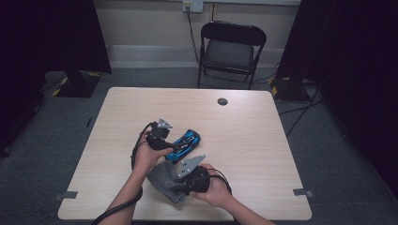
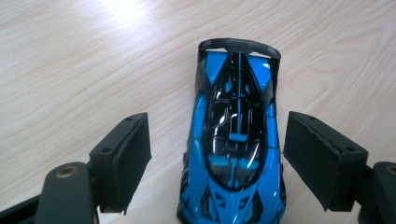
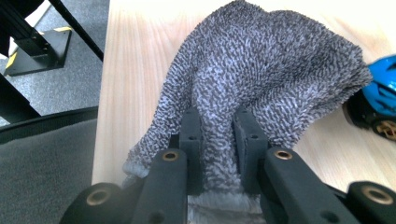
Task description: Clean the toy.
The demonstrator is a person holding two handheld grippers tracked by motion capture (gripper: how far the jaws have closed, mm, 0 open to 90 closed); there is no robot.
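Note:
A blue and black toy car (image 1: 185, 144) (image 2: 236, 149) rests on the light wooden table (image 1: 244, 136). My left gripper (image 1: 165, 146) (image 2: 217, 158) stands open around it, a gap showing between each pad and the car's sides. A grey fuzzy cloth (image 1: 164, 180) (image 3: 261, 88) lies bunched at the near edge of the table, just beside the car (image 3: 380, 93). My right gripper (image 1: 180, 180) (image 3: 218, 154) is shut on a fold of that cloth, the pads pinching it tightly.
A small dark round disc (image 1: 222, 101) sits near the table's far edge. A black folding chair (image 1: 230, 49) stands beyond the table. A cable (image 1: 136, 150) loops from the left gripper. Grey carpet and a black stand base (image 3: 37, 51) lie off the table's side.

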